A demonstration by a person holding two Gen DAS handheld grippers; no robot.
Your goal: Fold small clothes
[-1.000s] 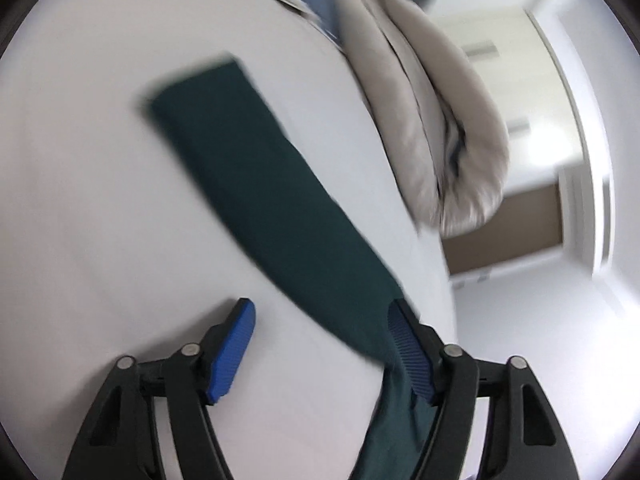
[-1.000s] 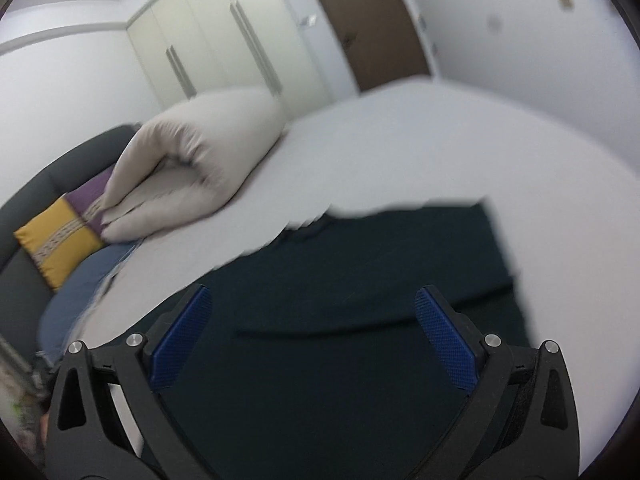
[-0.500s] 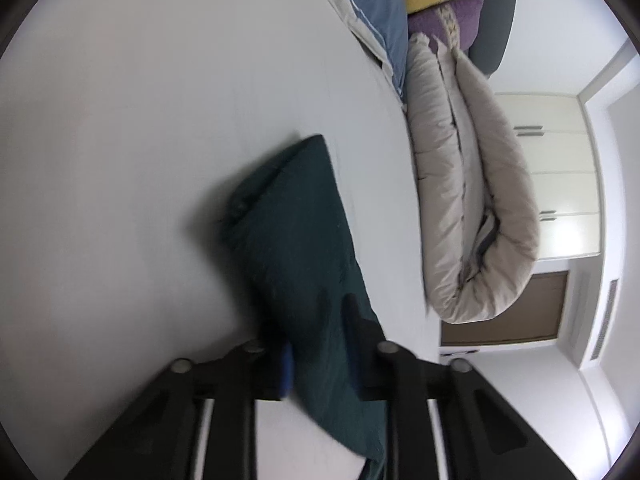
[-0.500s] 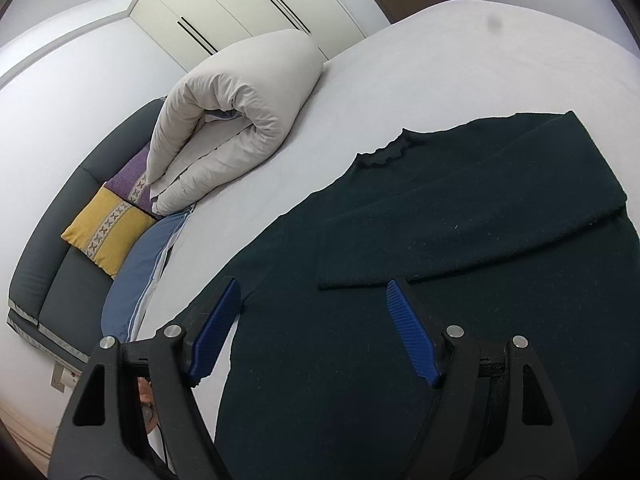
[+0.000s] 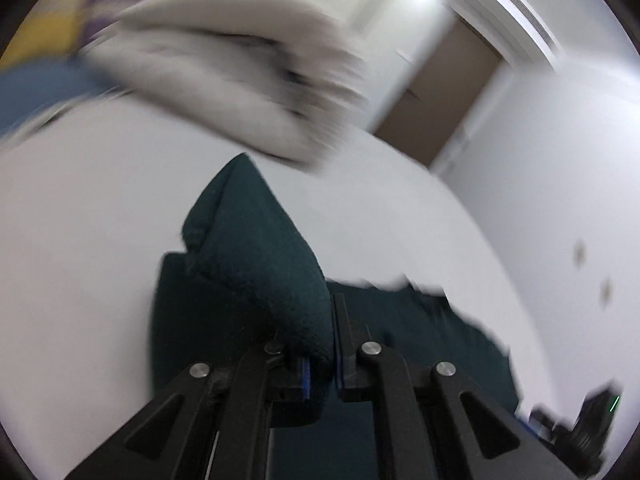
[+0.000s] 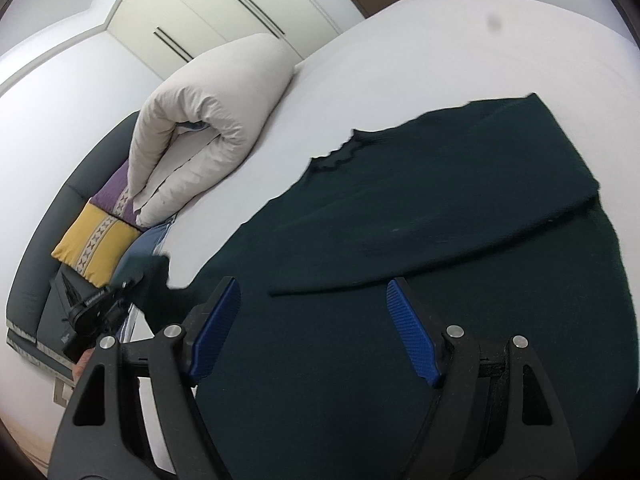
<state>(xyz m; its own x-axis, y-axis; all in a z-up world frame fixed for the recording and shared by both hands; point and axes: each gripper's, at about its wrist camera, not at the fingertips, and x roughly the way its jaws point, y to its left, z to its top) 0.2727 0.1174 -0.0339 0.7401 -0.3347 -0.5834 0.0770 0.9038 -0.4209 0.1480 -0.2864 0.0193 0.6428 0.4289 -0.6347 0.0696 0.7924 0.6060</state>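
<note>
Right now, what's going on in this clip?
A person is folding a dark green sweater on a white bed. The left gripper is shut on one sleeve and holds it lifted off the sheet. The right gripper hovers open above the sweater's body, where the other sleeve already lies folded across.
</note>
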